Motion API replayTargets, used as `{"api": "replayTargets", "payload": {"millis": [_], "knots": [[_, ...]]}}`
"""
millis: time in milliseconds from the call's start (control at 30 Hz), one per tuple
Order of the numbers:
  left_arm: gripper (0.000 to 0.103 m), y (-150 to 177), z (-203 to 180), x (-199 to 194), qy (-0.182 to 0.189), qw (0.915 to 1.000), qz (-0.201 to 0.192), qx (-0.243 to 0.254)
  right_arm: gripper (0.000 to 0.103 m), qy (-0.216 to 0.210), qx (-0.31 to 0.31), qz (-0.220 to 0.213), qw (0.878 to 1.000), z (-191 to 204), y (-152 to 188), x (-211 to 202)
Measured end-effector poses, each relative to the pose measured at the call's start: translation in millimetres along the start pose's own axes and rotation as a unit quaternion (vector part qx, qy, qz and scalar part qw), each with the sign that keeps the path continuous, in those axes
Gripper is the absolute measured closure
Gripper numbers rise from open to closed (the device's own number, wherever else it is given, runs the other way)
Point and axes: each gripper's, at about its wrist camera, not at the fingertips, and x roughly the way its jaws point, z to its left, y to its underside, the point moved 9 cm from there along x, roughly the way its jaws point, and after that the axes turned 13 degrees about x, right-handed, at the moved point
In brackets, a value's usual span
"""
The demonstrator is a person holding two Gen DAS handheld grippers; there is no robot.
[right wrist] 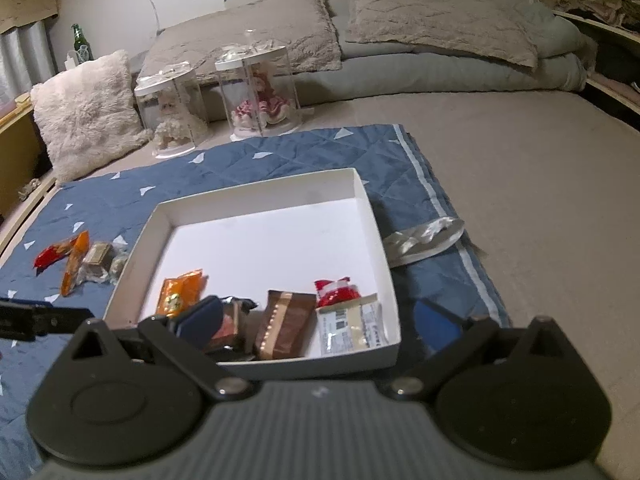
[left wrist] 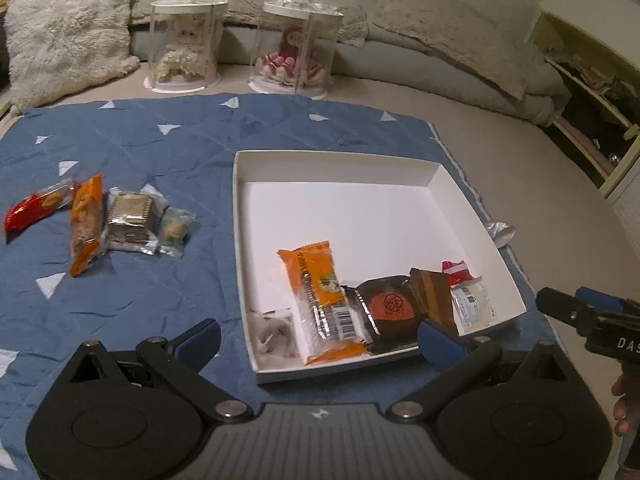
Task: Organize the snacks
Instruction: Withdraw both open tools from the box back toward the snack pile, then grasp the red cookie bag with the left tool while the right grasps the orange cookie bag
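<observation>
A white shallow box (left wrist: 460, 196) (right wrist: 372, 216) lies on a blue quilt. Along its near side lie several snacks: an orange packet (left wrist: 320, 292) (right wrist: 178, 292), a dark round-logo packet (left wrist: 390, 308), a brown bar (left wrist: 434, 292) (right wrist: 286, 322), a red candy (left wrist: 456, 270) (right wrist: 336, 290), a white packet (left wrist: 474, 306) (right wrist: 352, 328) and a clear packet (left wrist: 276, 334). Loose snacks lie left on the quilt: a red packet (left wrist: 34, 208) (right wrist: 50, 256), an orange packet (left wrist: 84, 224) (right wrist: 72, 266), a gold-brown packet (left wrist: 130, 218) (right wrist: 96, 264), a green packet (left wrist: 176, 230). My left gripper (left wrist: 320, 342) is open and empty before the box's near edge. My right gripper (right wrist: 320, 320) is open and empty over the box's near edge.
The blue quilt (left wrist: 160, 140) (right wrist: 280, 156) covers part of a bed. Two clear doll cases (left wrist: 184, 44) (left wrist: 296, 48) stand behind it, with pillows (left wrist: 68, 28) beyond. A silver wrapper (right wrist: 424, 240) lies right of the box. The right gripper shows at the right edge of the left view (left wrist: 580, 312).
</observation>
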Motion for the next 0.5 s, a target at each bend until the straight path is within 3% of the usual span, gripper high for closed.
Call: {"api": "replayTargets", "payload": {"millis": [233,500], "knots": [[0.000,12,33,-29,-0.020,0.9996,-0.020,-0.007,0.000,-0.027,-0.009,0.002,1.000,31,6,0],[0.000,19,100,-61,-0.053,0.9968,-0.037,-0.046,0.000,-0.062,-0.042,0.002,0.997,90,10,5]]}}
